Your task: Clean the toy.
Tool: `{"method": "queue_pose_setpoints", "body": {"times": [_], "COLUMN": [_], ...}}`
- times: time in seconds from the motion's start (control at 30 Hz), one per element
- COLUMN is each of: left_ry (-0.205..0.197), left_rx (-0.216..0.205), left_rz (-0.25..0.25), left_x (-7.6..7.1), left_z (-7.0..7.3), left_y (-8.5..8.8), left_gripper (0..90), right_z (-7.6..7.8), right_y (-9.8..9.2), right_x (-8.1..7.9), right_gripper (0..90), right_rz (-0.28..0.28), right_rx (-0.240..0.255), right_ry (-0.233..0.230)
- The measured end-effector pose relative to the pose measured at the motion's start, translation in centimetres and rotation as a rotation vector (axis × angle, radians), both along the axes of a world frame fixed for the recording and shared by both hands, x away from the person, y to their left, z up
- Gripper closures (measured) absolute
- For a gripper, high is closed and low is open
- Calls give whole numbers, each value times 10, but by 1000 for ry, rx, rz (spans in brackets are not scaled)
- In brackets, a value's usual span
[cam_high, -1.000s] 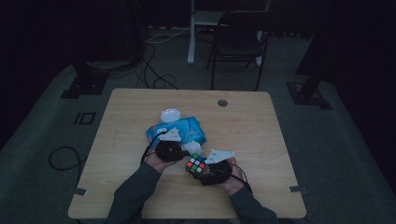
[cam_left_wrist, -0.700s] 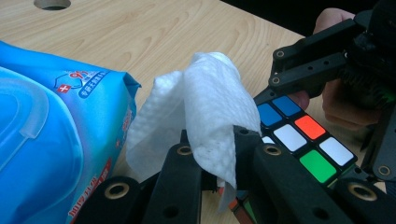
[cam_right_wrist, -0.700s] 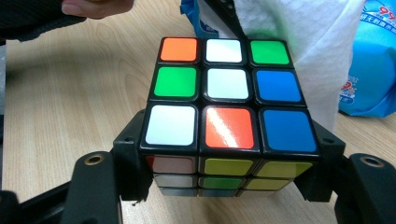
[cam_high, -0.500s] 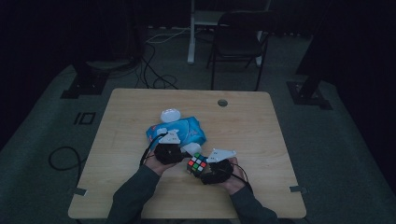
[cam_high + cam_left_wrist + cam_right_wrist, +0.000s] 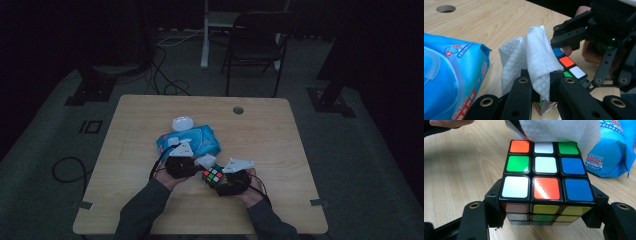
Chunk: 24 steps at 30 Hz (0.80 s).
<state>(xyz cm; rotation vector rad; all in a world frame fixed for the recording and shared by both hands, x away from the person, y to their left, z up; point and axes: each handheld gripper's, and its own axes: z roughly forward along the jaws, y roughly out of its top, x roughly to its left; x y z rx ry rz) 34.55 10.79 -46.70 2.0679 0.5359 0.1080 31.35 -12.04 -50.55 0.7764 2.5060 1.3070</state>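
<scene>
A scrambled Rubik's cube point(image 5: 544, 180) is clamped between the black jaws of my right gripper point(image 5: 544, 217), just above the table. In the high view the cube point(image 5: 213, 175) sits near the front of the table, with the right gripper point(image 5: 218, 179) around it. My left gripper point(image 5: 541, 85) is shut on a folded white wipe point(image 5: 536, 57). The wipe rests against the far top edge of the cube point(image 5: 570, 67). From above, the left gripper point(image 5: 199, 165) and wipe point(image 5: 206, 161) meet the cube from the left. The wipe point(image 5: 564, 130) covers the cube's far edge.
A blue pack of wet wipes point(image 5: 192, 140) lies just behind the hands, with a white round lid point(image 5: 182, 123) beyond it. The wooden table point(image 5: 280, 135) has a cable hole point(image 5: 238, 109) at the back. A chair point(image 5: 255, 45) stands behind the table.
</scene>
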Motion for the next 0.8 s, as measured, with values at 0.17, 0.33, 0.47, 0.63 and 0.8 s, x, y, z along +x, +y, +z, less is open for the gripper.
{"method": "queue_pose_setpoints", "body": {"times": [0.17,0.33,0.47,0.63,0.8], "left_ry": [20,27,38,53,59], "left_rx": [43,38,52,54,69], "left_rz": [24,35,47,54,38], "left_x": [3,1,-6,-11,-17], "left_z": [-10,-16,-24,-33,-40], "left_y": [4,8,14,14,6], "left_gripper": [856,856,855,855,855], "right_z": [3,8,13,22,27], "right_y": [-1,-5,-12,-17,-14], "right_x": [-1,1,4,7,13], "right_gripper": [346,346,347,346,346], "right_rz": [-5,-23,-54,-86,-116], "right_rx": [13,22,42,64,75], "right_ry": [-12,-23,-33,-48,-56]}}
